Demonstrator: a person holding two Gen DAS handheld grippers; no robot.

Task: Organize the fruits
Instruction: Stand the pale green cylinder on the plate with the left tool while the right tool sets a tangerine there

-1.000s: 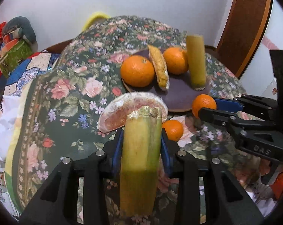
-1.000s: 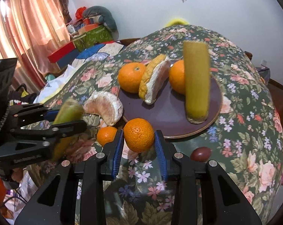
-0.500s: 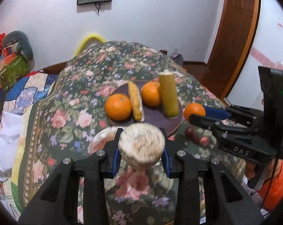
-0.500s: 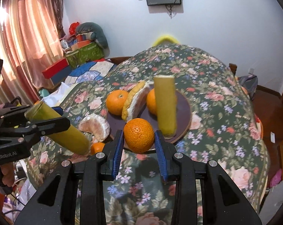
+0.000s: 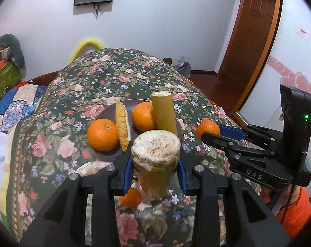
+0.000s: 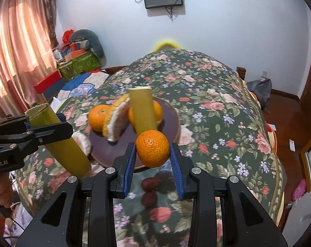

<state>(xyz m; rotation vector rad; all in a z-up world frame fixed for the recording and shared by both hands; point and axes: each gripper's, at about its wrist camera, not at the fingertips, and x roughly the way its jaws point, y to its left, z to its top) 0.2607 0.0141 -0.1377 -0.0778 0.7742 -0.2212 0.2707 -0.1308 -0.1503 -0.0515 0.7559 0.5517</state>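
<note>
Two tools are gripping fruit above the floral-covered worktop (image 6: 217,107): the left tool (image 5: 155,171) is clamping a yellow-green cane piece (image 5: 155,156) between its blue pads, tilted with its cut end facing the camera, while the right tool (image 6: 153,161) is pinching a small orange (image 6: 152,148) just in front of the plate (image 6: 171,121). On that plate, two oranges (image 5: 103,134), a pomelo wedge (image 5: 121,127) and a second cane piece (image 5: 163,113) standing upright are sitting together. Another small orange (image 5: 130,197) is lying on the cloth beneath the left tool.
</note>
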